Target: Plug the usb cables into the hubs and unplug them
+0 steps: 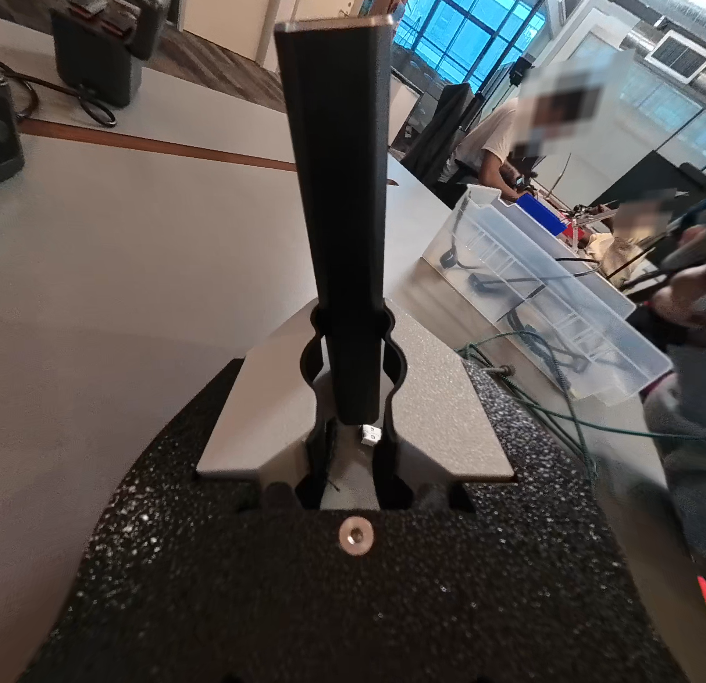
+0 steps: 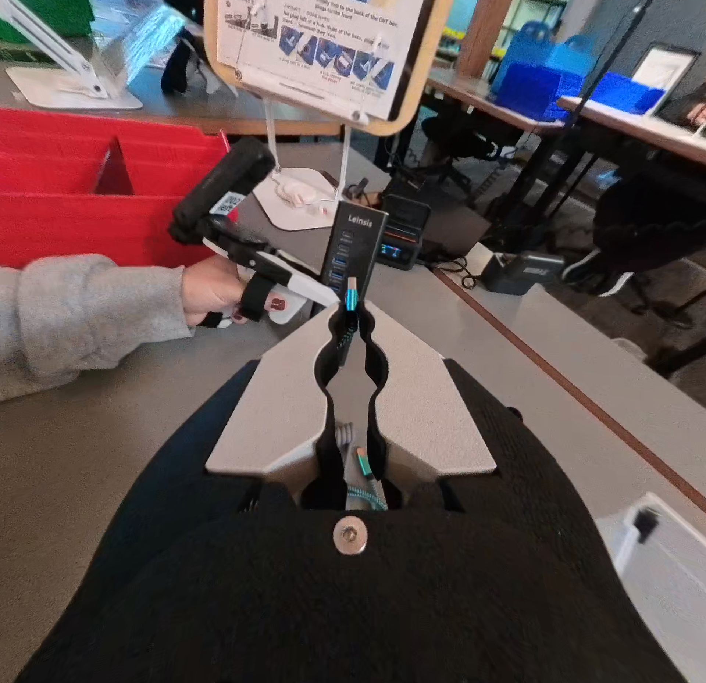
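Left gripper (image 1: 351,321) pinches a slim black USB hub (image 1: 336,191), held upright above the grey table (image 1: 133,244); a clear ribbed plastic bin (image 1: 554,305) holding dark cables lies to the right. Right gripper (image 2: 349,313) pinches a teal metallic USB plug (image 2: 351,294), its tip just before the hub's (image 2: 353,244) blue ports. Red bins (image 2: 95,191) stand far left, a wood-framed instruction board (image 2: 416,72) beyond.

**Hub ahead of our two grippers**

Our left gripper (image 1: 351,321) clamps the hub (image 1: 336,206), which stands upright above the surface (image 1: 133,263). To its right a bin (image 1: 554,313) sits on the surface with cables inside. Our right gripper (image 2: 349,313) pinches the usb plug (image 2: 350,294), its tip just before the hub's (image 2: 353,252) ports. Left of it, a hand (image 2: 214,290) holds the other gripper; beyond that a divided crate (image 2: 95,191), and behind the hub an instruction board (image 2: 324,46).
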The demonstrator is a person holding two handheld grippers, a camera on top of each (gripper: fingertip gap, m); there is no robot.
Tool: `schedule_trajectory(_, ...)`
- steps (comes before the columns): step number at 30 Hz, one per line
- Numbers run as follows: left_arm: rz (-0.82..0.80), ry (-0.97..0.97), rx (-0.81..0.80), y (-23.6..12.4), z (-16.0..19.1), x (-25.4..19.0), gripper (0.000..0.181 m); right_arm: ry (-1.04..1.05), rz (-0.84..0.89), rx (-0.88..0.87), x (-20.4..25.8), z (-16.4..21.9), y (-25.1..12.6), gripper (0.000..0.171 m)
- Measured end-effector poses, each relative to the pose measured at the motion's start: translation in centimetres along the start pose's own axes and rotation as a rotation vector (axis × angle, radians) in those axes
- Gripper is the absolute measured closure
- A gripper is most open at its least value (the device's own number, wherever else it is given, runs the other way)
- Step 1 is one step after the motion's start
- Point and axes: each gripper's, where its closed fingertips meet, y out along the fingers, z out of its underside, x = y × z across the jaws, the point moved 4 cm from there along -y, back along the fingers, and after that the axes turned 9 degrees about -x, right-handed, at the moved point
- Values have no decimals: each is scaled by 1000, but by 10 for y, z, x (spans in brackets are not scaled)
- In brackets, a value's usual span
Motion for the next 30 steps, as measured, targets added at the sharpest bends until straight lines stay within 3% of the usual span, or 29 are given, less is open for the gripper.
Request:
schedule_trajectory(1, -1, -13, 0, 0, 0, 1, 156, 17, -5, 17, -5, -10, -7, 167)
schedule_trajectory(11, 14, -117, 13, 1, 1, 7, 156, -565, 199, 511, -52, -80, -57, 167)
schedule_trajectory(15, 20, -123, 17, 2, 2, 7, 155, -626, 298, 529, -70, -140, -74, 166)
schedule_trajectory(19, 27, -132, 21, 2, 3, 6, 156, -610, 392, 475, -92, -221, -88, 166)
schedule_trajectory(24, 28, -140, 22, 2, 3, 6, 156, -736, 579, 497, -121, -316, -108, 166)
schedule_trajectory(27, 27, -147, 24, 2, 3, 6, 156, -746, 668, 536, -137, -356, -128, 166)
schedule_trajectory(30, 29, -150, 25, 2, 3, 7, 156, -771, 753, 613, -154, -372, -158, 166)
